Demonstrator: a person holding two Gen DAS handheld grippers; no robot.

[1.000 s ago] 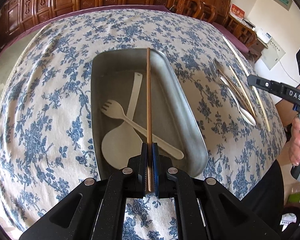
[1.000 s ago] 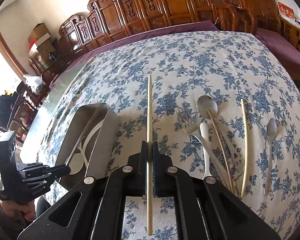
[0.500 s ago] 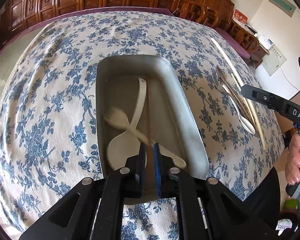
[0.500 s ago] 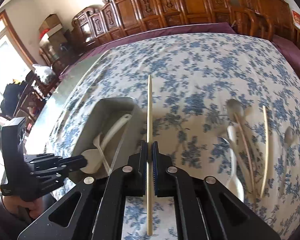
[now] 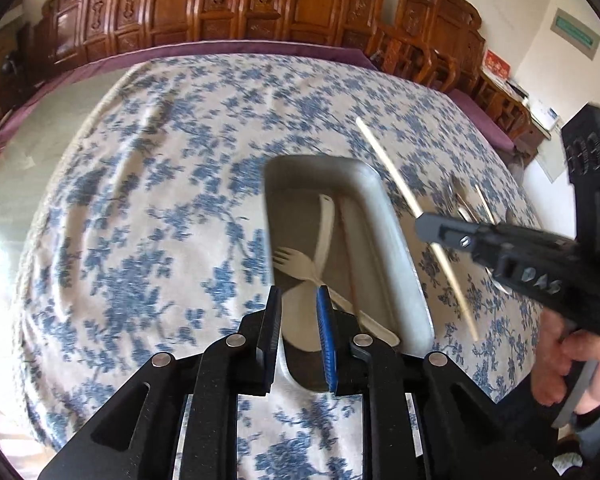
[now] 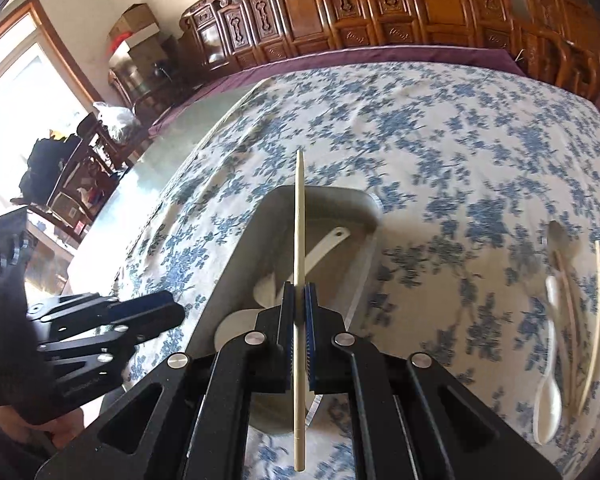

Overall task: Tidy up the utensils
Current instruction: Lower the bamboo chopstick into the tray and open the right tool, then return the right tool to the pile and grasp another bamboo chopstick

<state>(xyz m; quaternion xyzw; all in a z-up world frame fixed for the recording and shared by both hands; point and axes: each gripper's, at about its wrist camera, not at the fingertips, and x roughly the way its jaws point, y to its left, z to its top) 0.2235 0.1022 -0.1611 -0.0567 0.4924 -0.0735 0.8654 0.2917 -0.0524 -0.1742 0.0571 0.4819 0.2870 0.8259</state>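
Now chopstick btwn right tongs.

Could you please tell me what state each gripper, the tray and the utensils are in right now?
left gripper: empty, jaws just been opening.
right gripper: shut on pale chopstick, above tray.
metal tray: holds white fork, white ladle and brown chopstick.
white spoon: lying on tablecloth.
remaining chopsticks: lying on the cloth, outside tray.

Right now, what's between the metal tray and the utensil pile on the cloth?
Only bare floral tablecloth between tray and utensil pile, seen in the right wrist view.
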